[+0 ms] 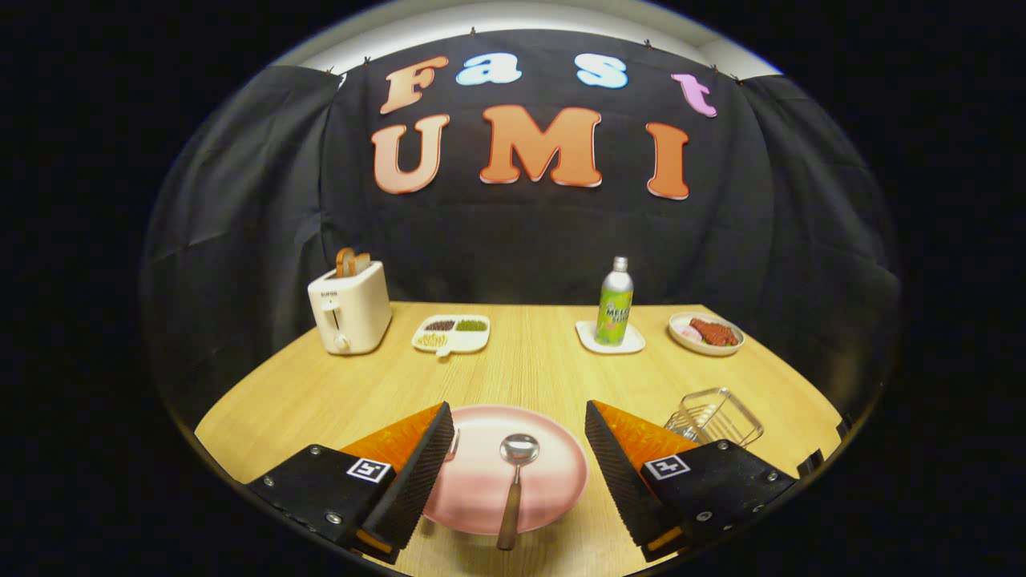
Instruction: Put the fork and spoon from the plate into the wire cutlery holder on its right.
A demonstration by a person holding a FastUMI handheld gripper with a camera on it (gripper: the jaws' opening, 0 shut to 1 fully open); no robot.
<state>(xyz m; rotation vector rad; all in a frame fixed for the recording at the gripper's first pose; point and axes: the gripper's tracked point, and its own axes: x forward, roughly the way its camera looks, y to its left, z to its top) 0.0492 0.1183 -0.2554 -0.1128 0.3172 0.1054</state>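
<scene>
Spoon (516, 473) between spread tool (513, 465) fingers

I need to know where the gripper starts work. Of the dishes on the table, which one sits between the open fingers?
The pink plate with the spoon on it, framed by the open gripper. The divided tray, coaster and meat dish stand far beyond.

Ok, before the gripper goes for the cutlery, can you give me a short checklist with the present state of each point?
1. Gripper open and holding nothing: ok.
2. Spoon lies on the pink plate, between the fingers: ok.
3. Fork free to grasp: cannot tell, mostly hidden behind the left finger.
4. Wire cutlery holder stands to the plate's right, upright: ok.
5. Holder has room for cutlery: ok, it looks empty.
</scene>
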